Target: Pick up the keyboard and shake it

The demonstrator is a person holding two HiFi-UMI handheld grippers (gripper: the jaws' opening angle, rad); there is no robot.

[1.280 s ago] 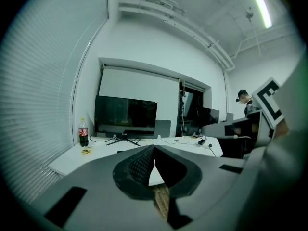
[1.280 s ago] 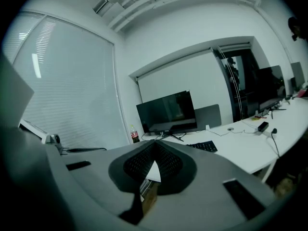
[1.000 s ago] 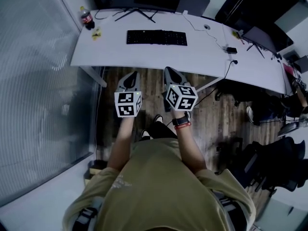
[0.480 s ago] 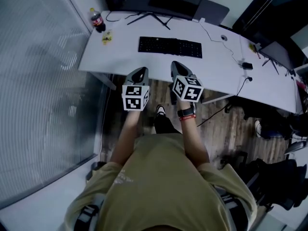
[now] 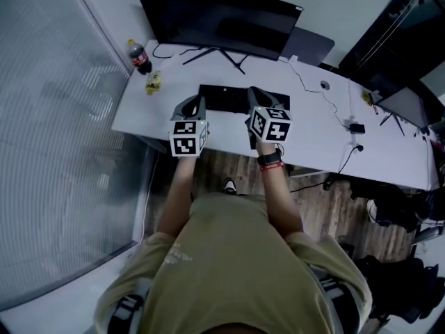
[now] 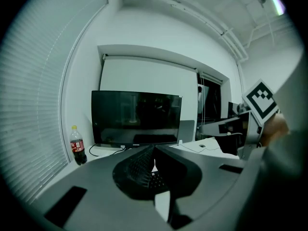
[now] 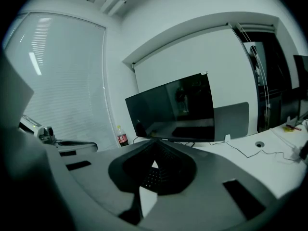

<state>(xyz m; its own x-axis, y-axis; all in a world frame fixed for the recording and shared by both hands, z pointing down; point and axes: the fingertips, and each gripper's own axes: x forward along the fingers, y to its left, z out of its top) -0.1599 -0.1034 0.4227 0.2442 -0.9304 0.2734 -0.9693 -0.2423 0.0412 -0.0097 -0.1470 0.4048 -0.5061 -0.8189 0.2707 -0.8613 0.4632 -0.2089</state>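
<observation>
A black keyboard (image 5: 226, 97) lies flat on the white desk (image 5: 313, 134), in front of the monitor. My left gripper (image 5: 199, 104) is shut and empty, and hovers at the keyboard's left end. My right gripper (image 5: 253, 93) is also shut and empty, over the keyboard's right part, which it partly hides. In the left gripper view the jaws (image 6: 154, 147) meet at the tips, with a sliver of keys below them. The right gripper view shows the same closed jaws (image 7: 155, 141) with the keyboard (image 7: 153, 179) in the gap under them.
A wide dark monitor (image 5: 219, 23) stands behind the keyboard. At the desk's left end are a cola bottle (image 5: 141, 56) and a small yellow item (image 5: 153, 83). Cables and a small black box (image 5: 355, 127) lie on the right. A window with blinds (image 5: 55, 117) runs along the left.
Both grippers have moved forward from above the wooden floor to above the desk, reaching the keyboard. The view has closed in on the desk. The jaws stayed shut.
</observation>
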